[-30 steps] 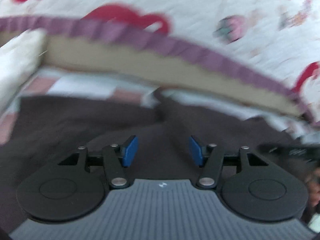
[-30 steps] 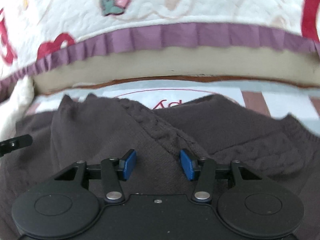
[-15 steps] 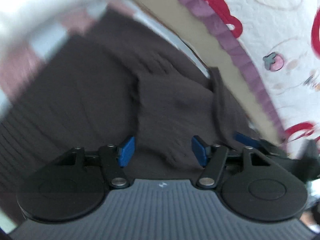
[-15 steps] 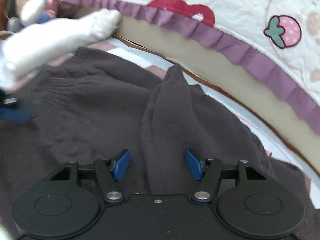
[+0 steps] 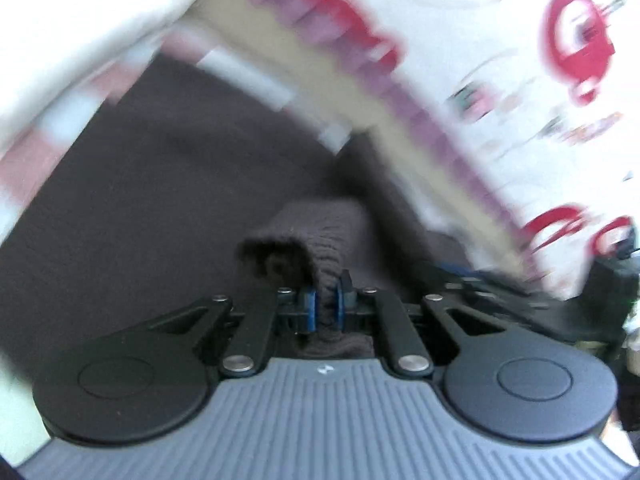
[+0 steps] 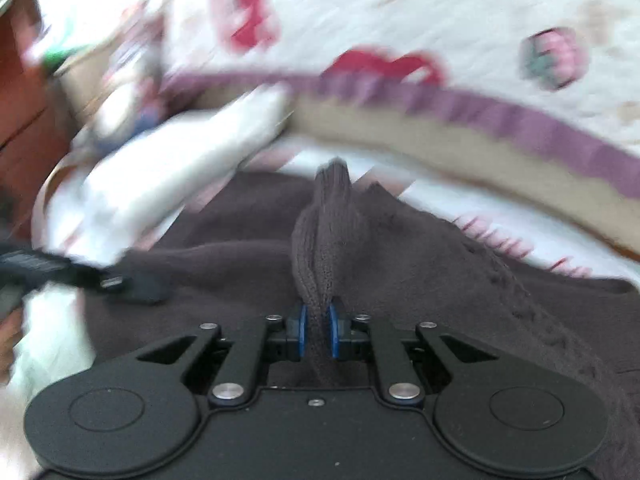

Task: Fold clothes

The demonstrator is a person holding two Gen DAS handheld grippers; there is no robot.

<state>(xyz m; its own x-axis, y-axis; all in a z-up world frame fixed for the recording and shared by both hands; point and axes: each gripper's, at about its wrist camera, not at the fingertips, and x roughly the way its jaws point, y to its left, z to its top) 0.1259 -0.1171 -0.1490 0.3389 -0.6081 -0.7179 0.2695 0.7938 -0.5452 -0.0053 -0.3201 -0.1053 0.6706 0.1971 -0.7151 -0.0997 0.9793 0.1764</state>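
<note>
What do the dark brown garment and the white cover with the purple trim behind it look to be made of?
Dark brown sweater: seemingly a knit, wool or acrylic, matte; ribbed stitches show where the right gripper and left gripper pinch it. White cover: likely quilted cotton, printed with red shapes and a strawberry; blur hides the stitching. Its purple trim looks like pleated fabric.

Motion blur smears the quilt [image 5: 460, 40] and its prints — the white plush shape [image 6: 168, 172] stays unidentifiable.

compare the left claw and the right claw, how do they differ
The left claw has a grey ribbed body and pinches an open cuff-like end of the brown sweater. The right claw has a plain black body and pinches a raised fold. Both have blue pads and are shut on knit.
</note>
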